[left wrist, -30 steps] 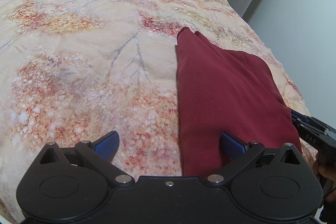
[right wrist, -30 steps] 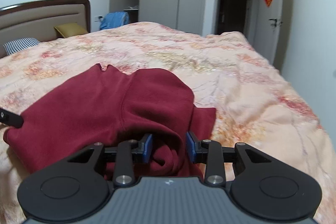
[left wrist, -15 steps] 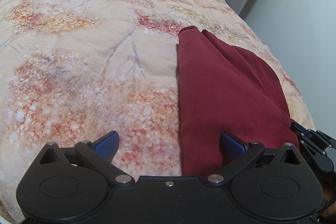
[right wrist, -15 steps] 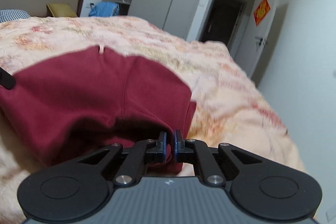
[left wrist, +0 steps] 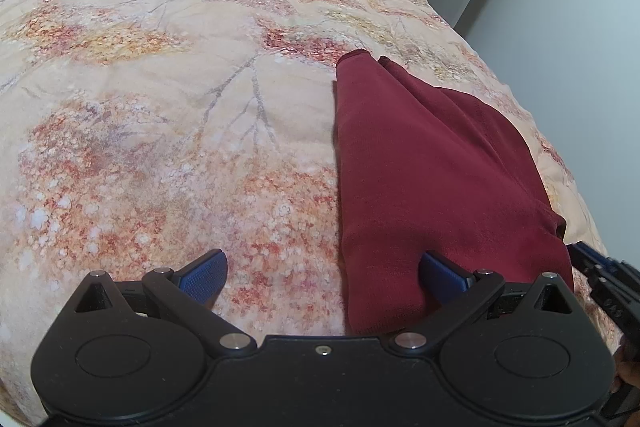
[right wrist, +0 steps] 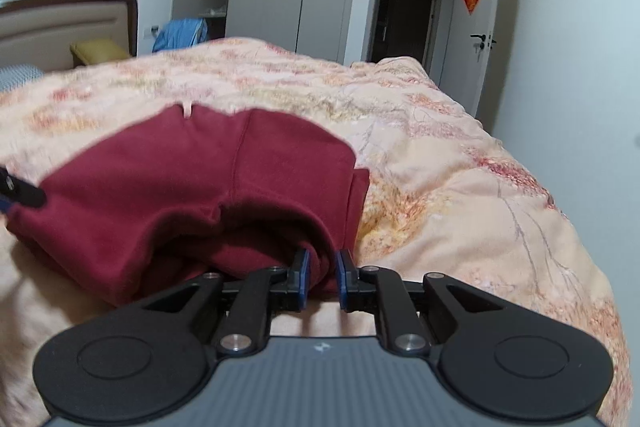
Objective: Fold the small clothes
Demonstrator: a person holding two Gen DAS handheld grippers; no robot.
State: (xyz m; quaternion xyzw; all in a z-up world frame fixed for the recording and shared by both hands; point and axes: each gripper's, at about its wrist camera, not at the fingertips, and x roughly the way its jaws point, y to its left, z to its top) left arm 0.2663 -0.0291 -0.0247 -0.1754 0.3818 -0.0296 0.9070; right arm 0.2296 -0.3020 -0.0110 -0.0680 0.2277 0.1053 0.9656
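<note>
A dark red garment (left wrist: 420,167) lies folded on the floral bedspread (left wrist: 160,107), its long edge running away from me. My left gripper (left wrist: 322,263) hovers open and wide over its near left corner, one finger above the cloth and the other above the bedspread. In the right wrist view the garment (right wrist: 180,179) bulges in a loose fold. My right gripper (right wrist: 322,267) is at its near right corner with its jaws opening. A fold of red cloth sits loosely between the tips, which no longer pinch it. The right gripper's tip (left wrist: 600,267) also shows beside the garment's corner.
The bed's right edge (right wrist: 580,267) drops off close to the garment, with a white wall beyond. A headboard (right wrist: 68,23), a yellow pillow (right wrist: 96,51) and a blue garment (right wrist: 180,35) are at the far end. A door (right wrist: 492,39) and a dark doorway are behind.
The right gripper closed on the garment's corner fold, carried it sideways, and its jaws have now parted again. The left gripper stayed where it was, open.
</note>
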